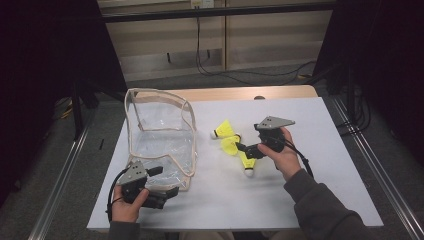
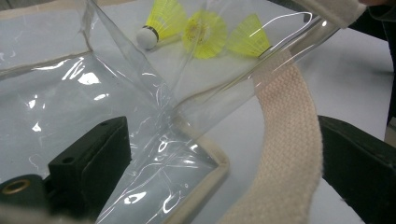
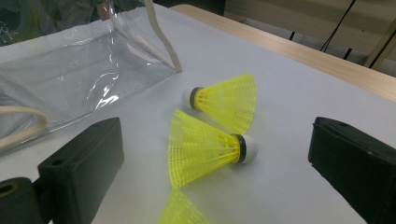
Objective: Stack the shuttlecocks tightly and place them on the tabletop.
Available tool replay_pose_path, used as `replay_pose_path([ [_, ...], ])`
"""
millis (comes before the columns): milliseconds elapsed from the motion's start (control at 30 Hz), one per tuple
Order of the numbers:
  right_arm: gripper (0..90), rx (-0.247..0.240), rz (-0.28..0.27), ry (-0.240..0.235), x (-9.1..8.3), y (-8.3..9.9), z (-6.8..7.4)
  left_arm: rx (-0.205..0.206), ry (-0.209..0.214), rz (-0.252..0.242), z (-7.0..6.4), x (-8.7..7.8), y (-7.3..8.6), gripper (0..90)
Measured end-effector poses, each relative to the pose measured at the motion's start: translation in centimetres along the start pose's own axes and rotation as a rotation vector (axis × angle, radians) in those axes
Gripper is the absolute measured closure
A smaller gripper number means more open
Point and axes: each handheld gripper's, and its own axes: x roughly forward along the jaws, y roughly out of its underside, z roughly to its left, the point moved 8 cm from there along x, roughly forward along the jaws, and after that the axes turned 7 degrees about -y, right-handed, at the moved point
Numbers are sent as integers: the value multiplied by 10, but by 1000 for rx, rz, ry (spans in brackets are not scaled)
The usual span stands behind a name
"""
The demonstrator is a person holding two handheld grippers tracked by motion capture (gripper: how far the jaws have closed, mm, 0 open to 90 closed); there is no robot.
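A clear plastic bag [image 1: 161, 134] with beige trim stands open on the white table top [image 1: 325, 190]. To its right lie three yellow shuttlecocks: one [image 1: 223, 131] farthest, one [image 1: 231, 145] in the middle, one [image 1: 246, 163] nearest. My right gripper [image 1: 245, 148] is open just over the middle one [image 3: 205, 149], which lies between the jaws in the right gripper view. My left gripper [image 1: 165, 181] is open at the bag's near corner. In the left gripper view the bag's corner [image 2: 201, 158] and its woven strap [image 2: 285, 140] lie between the wide-apart jaws.
A wooden table edge [image 1: 240, 93] runs behind the white top. Metal rails [image 1: 65, 170] flank the table on both sides. Cables [image 1: 235, 75] trail on the floor beyond. Bare white surface lies to the right of the shuttlecocks and along the front.
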Motion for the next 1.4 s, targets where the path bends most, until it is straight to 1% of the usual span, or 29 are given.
replay_pose_path([
  [200, 27, -5, 6, 2, 3, -2, 0, 0, 0, 0, 0, 0, 0, 55],
  [367, 27, -1, 9, 3, 6, -3, 0, 0, 0, -1, 0, 0, 0, 56],
  [500, 24, -4, 22, -6, 10, -1, 1, 0, 2, -2, 0, 0, 0, 56],
  [667, 26, -13, 41, -6, 14, 1, 0, 0, 2, -2, 0, 0, 0, 53],
  [700, 25, -12, 44, 0, 15, 2, 0, -2, 2, -4, 0, 0, 0, 53],
  [767, 25, -12, 49, -5, 15, 2, 0, -3, 3, -6, 0, 1, 0, 54],
  [833, 35, -12, 52, 4, 16, 2, -1, -2, 3, -6, 0, 1, 0, 53],
  [967, 101, 0, 61, -2, 17, 0, -1, -3, 3, -7, 0, 1, 0, 53],
  [1033, 158, -16, 68, 6, 18, -1, -1, -3, 3, -6, 0, 1, 0, 52],
  [1267, 245, -24, 103, 8, 27, 0, 1, -2, 3, -3, -1, 1, 0, 51],
  [1333, 288, -22, 114, -5, 29, 1, 2, -1, 2, -4, 0, 1, 0, 51],
  [1400, 318, -28, 123, 2, 31, 2, 1, -2, 3, -4, 0, 1, 0, 51],
])
